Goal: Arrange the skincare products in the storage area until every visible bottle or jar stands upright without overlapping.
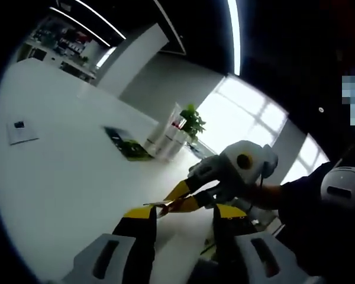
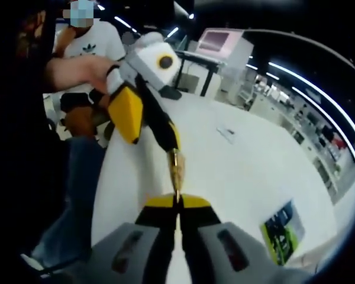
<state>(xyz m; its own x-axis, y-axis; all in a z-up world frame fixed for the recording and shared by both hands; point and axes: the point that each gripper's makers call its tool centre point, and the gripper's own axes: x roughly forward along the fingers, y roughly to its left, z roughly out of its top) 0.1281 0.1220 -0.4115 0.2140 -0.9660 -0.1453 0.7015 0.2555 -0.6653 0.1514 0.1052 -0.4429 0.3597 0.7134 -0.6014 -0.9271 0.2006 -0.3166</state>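
Pinching a slim gold-coloured stick (image 2: 176, 168) at its near end, the right tongs (image 2: 177, 202) have their yellow-tipped jaws pressed together with the stick caught in the seam. It is too thin to tell what kind of skincare item it is. Its long axis runs straight ahead from those jaws, and its far end reaches the black jaw of the left tongs (image 1: 185, 211), which come in from the upper left of the right gripper view.

The left tongs are released, with their two jaws well apart. In the left gripper view the right tongs' tips sit in the gap between them, so the stick lies between the open jaws, not gripped by them.

Both pairs hang above the white bench (image 1: 65, 177), clear of its surface. Farther along the bench are white containers (image 1: 165, 141) with a small green plant (image 1: 192, 121), which look like the storage area. A dark green packet (image 1: 127, 147) lies flat just before them.

The next move probably depends on the handover. The left jaws would need to close across the stick's far end, in line with its axis, before the right tongs let go. The stick would then still have to be carried well forward to the containers. Being so thin, it may twist or slip if it is gripped off-centre.
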